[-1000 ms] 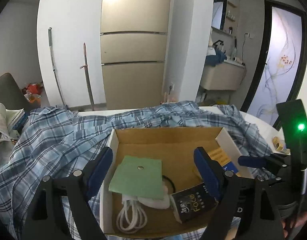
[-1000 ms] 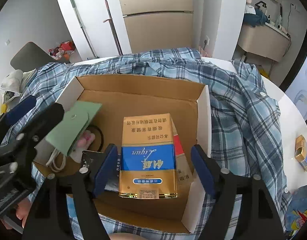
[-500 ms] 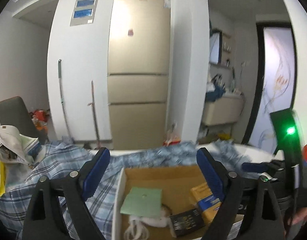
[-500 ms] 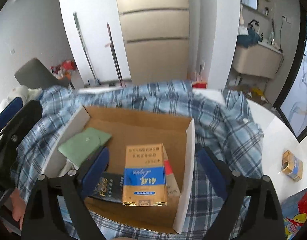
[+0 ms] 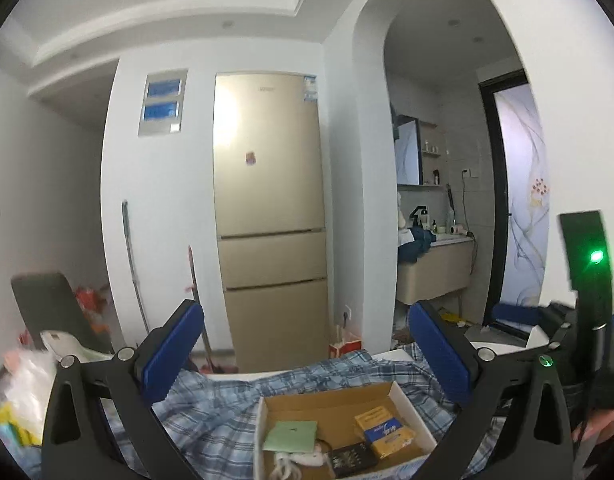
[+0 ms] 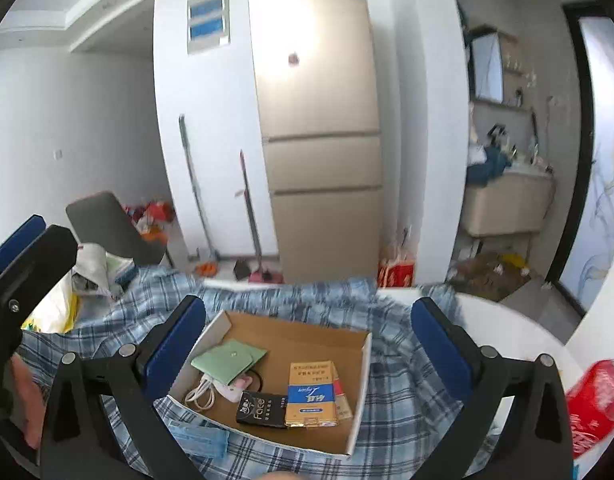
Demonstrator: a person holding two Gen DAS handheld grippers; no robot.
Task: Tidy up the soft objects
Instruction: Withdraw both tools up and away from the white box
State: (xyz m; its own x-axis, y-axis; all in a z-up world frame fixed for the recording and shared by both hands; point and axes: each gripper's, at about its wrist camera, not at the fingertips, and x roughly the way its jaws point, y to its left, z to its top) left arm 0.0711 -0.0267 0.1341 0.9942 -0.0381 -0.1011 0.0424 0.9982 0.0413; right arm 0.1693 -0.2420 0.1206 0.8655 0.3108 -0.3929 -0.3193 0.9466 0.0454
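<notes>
A blue plaid shirt [image 6: 391, 412] lies spread over the white table, also in the left wrist view [image 5: 211, 412]. An open cardboard box [image 6: 303, 332] sits on it, also in the left wrist view [image 5: 327, 404]. It holds a green pouch [image 6: 227, 360], a white cable [image 6: 203, 394], a black packet [image 6: 263, 410] and a yellow-blue carton [image 6: 311, 392]. My left gripper [image 5: 307, 354] is open and empty, raised high above the box. My right gripper [image 6: 307, 344] is open and empty above the box.
A beige fridge [image 6: 319, 120] stands behind the table, with a mop [image 6: 195, 188] against the wall. A grey chair [image 6: 107, 224] and bags are at the left. A red packet [image 6: 591, 404] lies at the right. A blue mask pack [image 6: 199, 438] lies on the shirt.
Both grippers rose and pulled back from the box, staying open. The views tilted up toward the fridge and ceiling. The box and its contents stayed put.
</notes>
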